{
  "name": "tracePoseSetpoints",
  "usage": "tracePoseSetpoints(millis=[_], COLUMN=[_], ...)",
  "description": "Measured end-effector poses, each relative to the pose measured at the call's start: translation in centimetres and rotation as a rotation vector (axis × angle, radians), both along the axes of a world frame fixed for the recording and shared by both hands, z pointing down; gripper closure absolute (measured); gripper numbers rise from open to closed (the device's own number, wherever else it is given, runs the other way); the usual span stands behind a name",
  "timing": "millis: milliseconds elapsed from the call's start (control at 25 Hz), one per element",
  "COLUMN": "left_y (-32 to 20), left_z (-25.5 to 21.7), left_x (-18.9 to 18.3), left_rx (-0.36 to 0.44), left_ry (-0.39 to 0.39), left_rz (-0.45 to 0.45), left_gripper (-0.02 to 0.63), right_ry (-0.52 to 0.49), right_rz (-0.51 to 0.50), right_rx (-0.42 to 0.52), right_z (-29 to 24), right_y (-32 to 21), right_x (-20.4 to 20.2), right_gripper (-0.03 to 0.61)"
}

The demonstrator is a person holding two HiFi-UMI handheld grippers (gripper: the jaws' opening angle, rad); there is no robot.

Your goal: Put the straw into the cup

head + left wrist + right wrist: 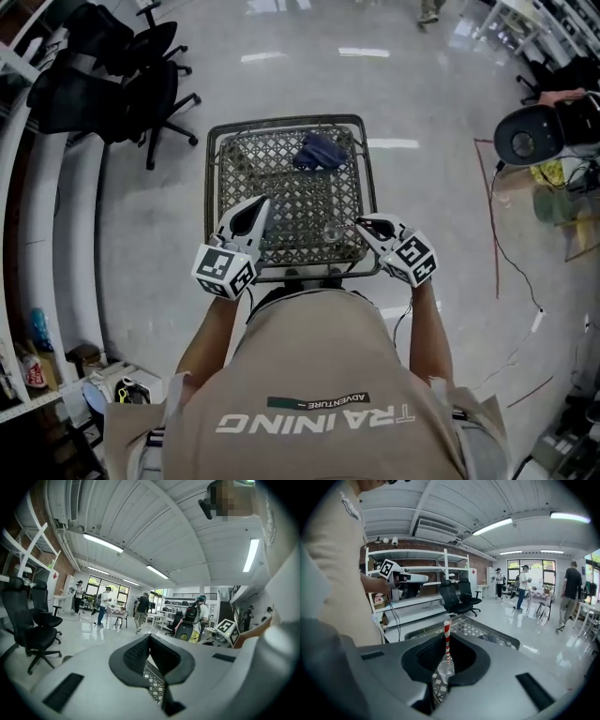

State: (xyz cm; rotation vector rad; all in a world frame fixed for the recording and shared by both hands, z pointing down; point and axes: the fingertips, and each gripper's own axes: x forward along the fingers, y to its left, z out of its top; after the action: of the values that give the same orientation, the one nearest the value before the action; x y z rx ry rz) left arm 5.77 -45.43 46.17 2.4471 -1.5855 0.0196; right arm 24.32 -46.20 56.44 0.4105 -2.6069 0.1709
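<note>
Right fingers: my right gripper (pixel 446 637) has its fingers closed on the red-and-white straw (pixel 446 644). It stands upright between the pads, with its top clear above them.
Left fingers: my left gripper (pixel 150 637) has its fingers pressed together at the tips with nothing between them. Only mesh shows through the gap lower down.
Cup: the clear cup (pixel 442 670) sits directly under the straw's lower end, lower centre of the right gripper view, on the mesh counter (pixel 214 178). I cannot tell whether the end is inside the rim.
Risk one: the cup looks light and nothing steadies it, as my left gripper is apart from it at the left of the head view. In my judgement a sideways push from the straw could tip or slide it.
Risk two: the straw is thin. Too firm a squeeze may crush it, and too light a one may let it tilt off the rim.
Risk three: the open mesh could catch the straw's end if it misses.
Surroundings: a blue cloth (pixel 319 150) lies at the counter's far side, well apart, and is no hazard.
</note>
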Motion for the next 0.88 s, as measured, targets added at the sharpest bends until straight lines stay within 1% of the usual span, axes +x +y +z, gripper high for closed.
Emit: tracePoseSetpoints(millis=[120,240,480,640,760,880], left_y=[0.3,0.4,1.5,2.2,3.0,3.1], left_z=[0.0,-0.2,-0.2,0.5,1.3,1.7], left_x=[-0.9,-1.6,-3.0,-3.6,-3.8,-4.2], left_rx=[-0.001,0.002,-0.005,-0.014,-0.028,-0.028], left_ry=[-0.003,-0.003,-0.002,0.011,0.027,0.026], left_rz=[-0.052,-0.082,-0.135,-0.155,-0.162,-0.170], left_gripper=[0.597,0.597,0.597,0.597,0.597,0.597], right_ry=[0.050,0.080,0.146,0.163,0.141,0.126], right_rz=[-0.055,-0.094,-0.149,-0.149,-0.133,-0.108], right_rx=[-0.039,-0.054,-0.091,-0.110,-0.122,-0.100], right_z=[3.2,5.7,9.0,10.3,10.4,10.5], right_y=[-0.4,-0.6,-0.3,-0.5,-0.4,-0.7], right_x=[-1.0,-1.9,-3.2,-3.7,-3.9,-3.8], right_gripper=[0.541,0.541,0.541,0.541,0.541,0.541])
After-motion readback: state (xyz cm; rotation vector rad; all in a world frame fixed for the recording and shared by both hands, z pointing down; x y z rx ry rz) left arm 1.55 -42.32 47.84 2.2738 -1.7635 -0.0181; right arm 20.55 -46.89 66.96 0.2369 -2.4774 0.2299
